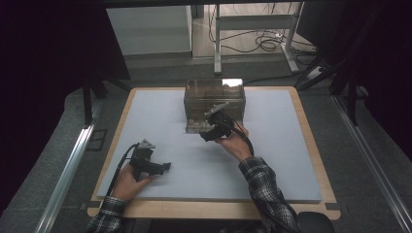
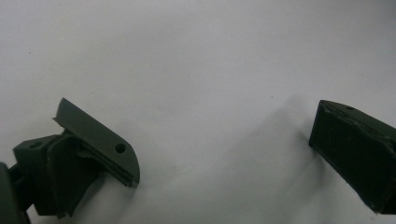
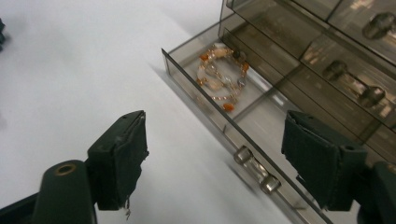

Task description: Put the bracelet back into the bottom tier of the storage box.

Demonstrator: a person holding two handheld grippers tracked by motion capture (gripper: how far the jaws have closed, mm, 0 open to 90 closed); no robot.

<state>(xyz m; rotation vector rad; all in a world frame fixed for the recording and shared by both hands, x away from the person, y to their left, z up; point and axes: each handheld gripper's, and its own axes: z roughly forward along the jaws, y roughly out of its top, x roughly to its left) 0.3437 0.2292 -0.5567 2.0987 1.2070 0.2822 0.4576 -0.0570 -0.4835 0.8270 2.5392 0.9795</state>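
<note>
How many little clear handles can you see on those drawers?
3: one on the open bottom drawer between the jaws, one on a shut drawer above, one top right. More may lie outside the picture.

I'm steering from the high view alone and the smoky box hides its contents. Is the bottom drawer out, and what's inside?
Observer: Yes, the bottom drawer is pulled out; a beaded bracelet lies in it.
Operator: Are the right tongs on the handle?
Observer: No, the right tongs stand open, the clear handle between them untouched.
Operator: And the left tongs?
Observer: The left tongs are open over bare mat.
</note>
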